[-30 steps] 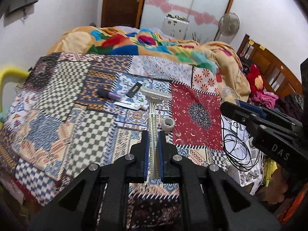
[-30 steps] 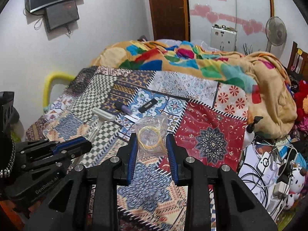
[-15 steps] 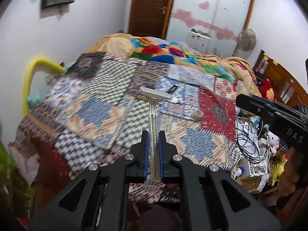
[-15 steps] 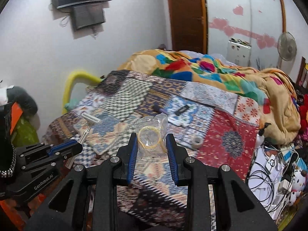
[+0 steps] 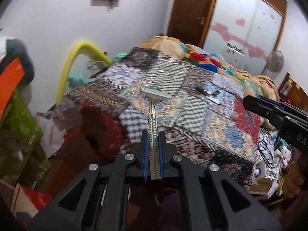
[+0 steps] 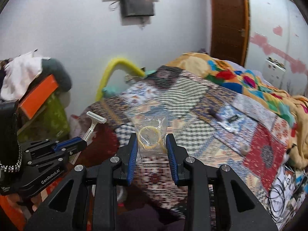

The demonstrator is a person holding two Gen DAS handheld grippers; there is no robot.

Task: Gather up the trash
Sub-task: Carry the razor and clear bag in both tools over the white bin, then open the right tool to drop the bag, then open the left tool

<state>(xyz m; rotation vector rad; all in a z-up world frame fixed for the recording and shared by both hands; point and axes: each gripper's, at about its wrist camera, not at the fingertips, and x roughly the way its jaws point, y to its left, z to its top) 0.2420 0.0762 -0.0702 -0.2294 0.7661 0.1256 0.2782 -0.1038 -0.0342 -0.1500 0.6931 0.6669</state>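
The left claw (image 5: 153, 152) squeezes a razor (image 5: 154, 119) tight. The right claw (image 6: 152, 150), partly open, pinches a thin plastic bag (image 6: 151, 134); it might slip out.

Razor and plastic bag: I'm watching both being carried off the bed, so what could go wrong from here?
The disposable razor is pinched only at its handle end in the left claw, head sticking far out; it could pivot or snag. The clear plastic bag in the right claw is flimsy and might slip out mid-swing.
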